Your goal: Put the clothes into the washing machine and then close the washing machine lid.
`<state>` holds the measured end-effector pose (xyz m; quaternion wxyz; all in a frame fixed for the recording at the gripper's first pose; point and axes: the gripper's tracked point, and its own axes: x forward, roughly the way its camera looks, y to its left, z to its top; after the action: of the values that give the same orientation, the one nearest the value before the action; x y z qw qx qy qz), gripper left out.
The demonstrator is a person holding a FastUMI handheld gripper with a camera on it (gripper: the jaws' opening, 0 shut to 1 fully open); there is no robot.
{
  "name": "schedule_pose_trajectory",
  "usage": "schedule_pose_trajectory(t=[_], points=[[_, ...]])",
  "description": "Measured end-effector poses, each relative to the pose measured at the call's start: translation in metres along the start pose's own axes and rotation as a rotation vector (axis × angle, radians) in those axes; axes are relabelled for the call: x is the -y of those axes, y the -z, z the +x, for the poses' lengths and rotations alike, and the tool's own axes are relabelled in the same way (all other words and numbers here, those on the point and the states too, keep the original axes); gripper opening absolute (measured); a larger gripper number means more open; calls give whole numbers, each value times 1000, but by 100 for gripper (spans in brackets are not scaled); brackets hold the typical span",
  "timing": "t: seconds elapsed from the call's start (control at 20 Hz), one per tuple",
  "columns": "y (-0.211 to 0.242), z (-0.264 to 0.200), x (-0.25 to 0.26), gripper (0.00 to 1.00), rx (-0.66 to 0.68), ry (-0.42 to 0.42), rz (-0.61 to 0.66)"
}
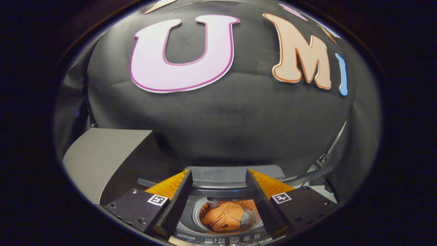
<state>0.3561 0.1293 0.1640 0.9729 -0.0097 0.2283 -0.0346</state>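
An orange garment (225,217) lies bunched inside the drum of a small grey top-loading washing machine (191,213), seen from above between my fingers. The machine's lid (222,176) stands raised at the back of the opening, just beyond the fingertips. My gripper (218,176) hangs above the machine, open, with nothing between its fingers (177,201).
A grey box-like panel (102,157) stands to the left of the washing machine. A strip of controls (222,240) runs along the machine's near edge. The black cloth wall rises close behind the machine.
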Motion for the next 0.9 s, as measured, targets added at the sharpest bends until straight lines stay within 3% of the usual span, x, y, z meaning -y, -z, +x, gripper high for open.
schedule_pose_trajectory(t=[0.55,0.9], points=[[6,-74,77,96,309,8,120],[53,-132,123,97,446,-20,81]])
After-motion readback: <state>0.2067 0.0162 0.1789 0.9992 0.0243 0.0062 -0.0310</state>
